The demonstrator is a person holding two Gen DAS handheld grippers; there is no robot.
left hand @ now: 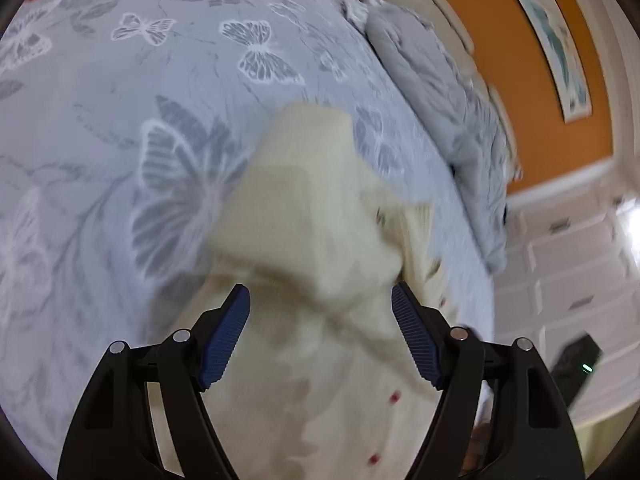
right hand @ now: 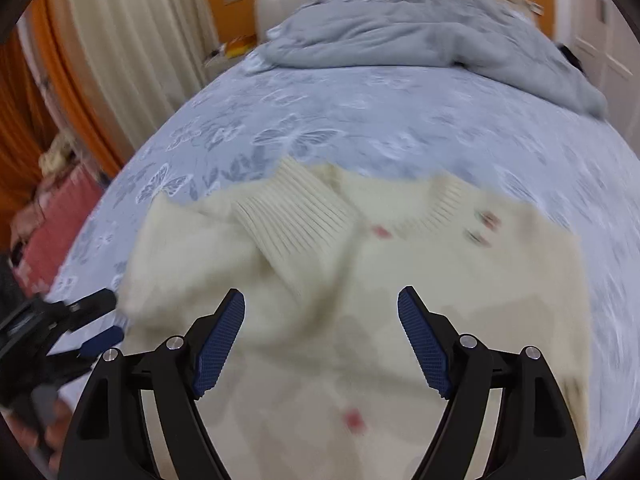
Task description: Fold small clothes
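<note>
Item: cream ribbed-knit cardigan with small red buttons [right hand: 360,280], lying on the bed at centre frame, one sleeve already laid across its body. Left gripper [left hand: 320,300] and right gripper [right hand: 322,304]: jaws apart, nothing between the pads. Step, judged: next fold; pinching matching edges and carrying them over level should keep layers square. Surface: pale blue butterfly-print bedsheet [right hand: 360,120]. Room: rumpled grey duvet [right hand: 400,40] upper frame, orange wall [left hand: 500,60].
</note>
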